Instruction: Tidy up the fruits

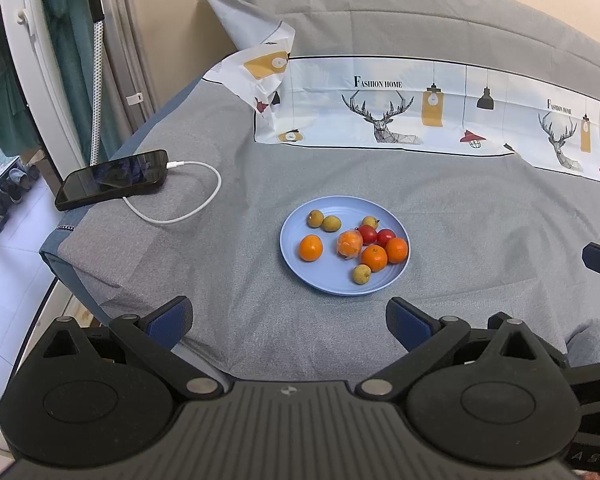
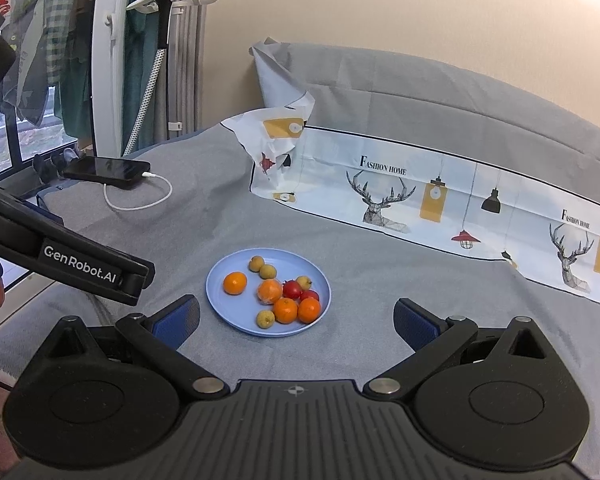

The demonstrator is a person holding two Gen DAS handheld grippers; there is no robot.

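Note:
A blue plate [image 1: 331, 280] [image 2: 220, 304] lies on the grey bed cover. It holds several fruits: oranges [image 1: 311, 247] [image 2: 235, 283], one orange in clear wrap [image 1: 349, 244] [image 2: 270, 291], two red fruits [image 1: 367, 234] [image 2: 292, 289] and small yellow-green fruits [image 1: 315, 218] [image 2: 256, 263]. My left gripper [image 1: 290, 320] is open and empty, short of the plate's near rim. My right gripper [image 2: 296, 322] is open and empty, just short of the plate's near right rim. The left gripper's body [image 2: 80, 268] shows at the left of the right wrist view.
A black phone [image 1: 114, 179] [image 2: 108, 170] on a white charging cable [image 1: 188, 204] lies at the bed's far left edge. A printed deer-pattern cloth [image 1: 419, 108] [image 2: 439, 200] lies behind the plate. A clothes rack and window stand at the left.

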